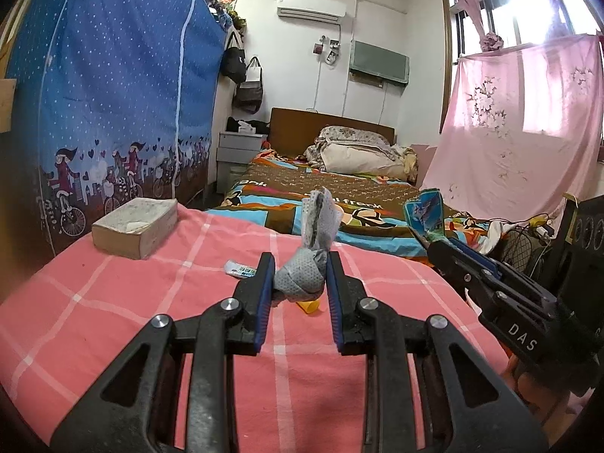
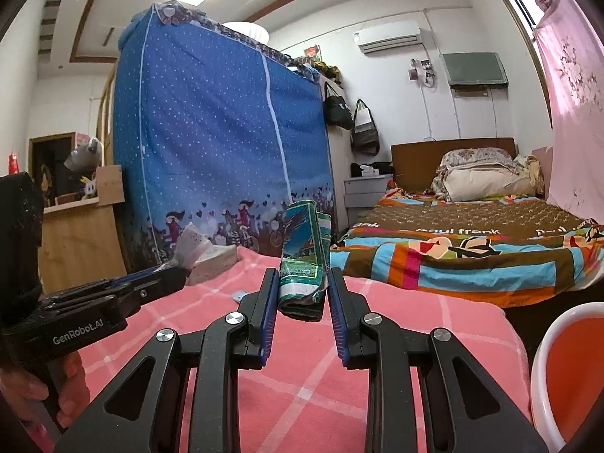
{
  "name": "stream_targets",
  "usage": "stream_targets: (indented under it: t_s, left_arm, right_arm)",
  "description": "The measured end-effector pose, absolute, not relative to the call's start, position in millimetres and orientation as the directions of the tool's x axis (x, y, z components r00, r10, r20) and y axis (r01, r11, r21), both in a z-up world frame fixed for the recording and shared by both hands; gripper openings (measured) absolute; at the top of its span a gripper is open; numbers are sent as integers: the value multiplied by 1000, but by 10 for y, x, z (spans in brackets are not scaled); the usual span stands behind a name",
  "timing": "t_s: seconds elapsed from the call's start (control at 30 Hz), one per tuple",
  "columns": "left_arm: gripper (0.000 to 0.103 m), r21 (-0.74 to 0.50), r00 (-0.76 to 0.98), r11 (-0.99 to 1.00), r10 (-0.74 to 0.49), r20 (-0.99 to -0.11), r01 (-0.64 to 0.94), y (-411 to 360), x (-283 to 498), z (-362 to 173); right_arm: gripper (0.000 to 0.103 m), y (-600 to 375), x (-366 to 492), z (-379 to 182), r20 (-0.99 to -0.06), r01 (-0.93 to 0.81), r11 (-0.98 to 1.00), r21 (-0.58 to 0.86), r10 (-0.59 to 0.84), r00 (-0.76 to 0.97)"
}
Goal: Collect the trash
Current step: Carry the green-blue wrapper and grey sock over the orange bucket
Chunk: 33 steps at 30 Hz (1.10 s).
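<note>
In the left wrist view my left gripper [image 1: 300, 264] is shut on a crumpled grey-white perforated wrapper [image 1: 319, 222] that sticks up above the fingertips. It hangs over the pink checked cloth [image 1: 113, 302]. My right gripper [image 1: 439, 245] comes in from the right, shut on a crushed green-blue packet [image 1: 424, 215]. The right wrist view shows that packet [image 2: 304, 249] upright between the right gripper's [image 2: 302, 279] pads, with the left gripper [image 2: 181, 270] and its wrapper [image 2: 196, 245] at the left. A small printed wrapper [image 1: 241, 271] and a yellow scrap [image 1: 310, 306] lie on the cloth.
A tissue box [image 1: 136, 226] sits at the cloth's far left. A white-rimmed red bin [image 2: 543, 358] stands at the lower right of the right wrist view. Beyond are a bed with a patterned cover [image 1: 302, 196], a blue fabric wardrobe [image 1: 113, 94] and a pink curtain [image 1: 521, 132].
</note>
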State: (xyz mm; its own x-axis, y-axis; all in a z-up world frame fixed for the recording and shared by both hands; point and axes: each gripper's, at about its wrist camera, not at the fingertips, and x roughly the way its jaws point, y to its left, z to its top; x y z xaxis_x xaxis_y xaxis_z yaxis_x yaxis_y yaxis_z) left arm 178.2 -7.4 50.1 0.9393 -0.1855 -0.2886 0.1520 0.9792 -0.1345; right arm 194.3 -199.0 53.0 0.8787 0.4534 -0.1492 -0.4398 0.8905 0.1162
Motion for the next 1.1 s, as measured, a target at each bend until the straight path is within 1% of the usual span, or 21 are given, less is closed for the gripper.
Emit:
stream_targets:
  t_s: [0.3,0.6,0.77,0.87,1.1]
  left_arm:
    - [30,-130,949,975,-207,-240,180,-199,1668,538]
    - [30,-61,965,973,-228,-128,222,-572,1493,671]
    - [30,-28,959,963,-268,-92,267,-822,1455,785]
    - [30,-39,950,953,-302,-82,300,-989,1472,839]
    - [30,-30,915,918,-397,-78,395,-1463,1505,909]
  right_arm:
    - [24,-2078,1802,548,-106,-437,893,110,448,888]
    - [24,-2324,1641,711,-39,-395,912,110,401,915]
    - [24,-2558,1515,846,20,-355,928,115,355,935]
    - [24,-2733,1438,915,49,-318,940,124,314,948]
    - [24,-3216,1292,989,83,-227,957,178,216,973]
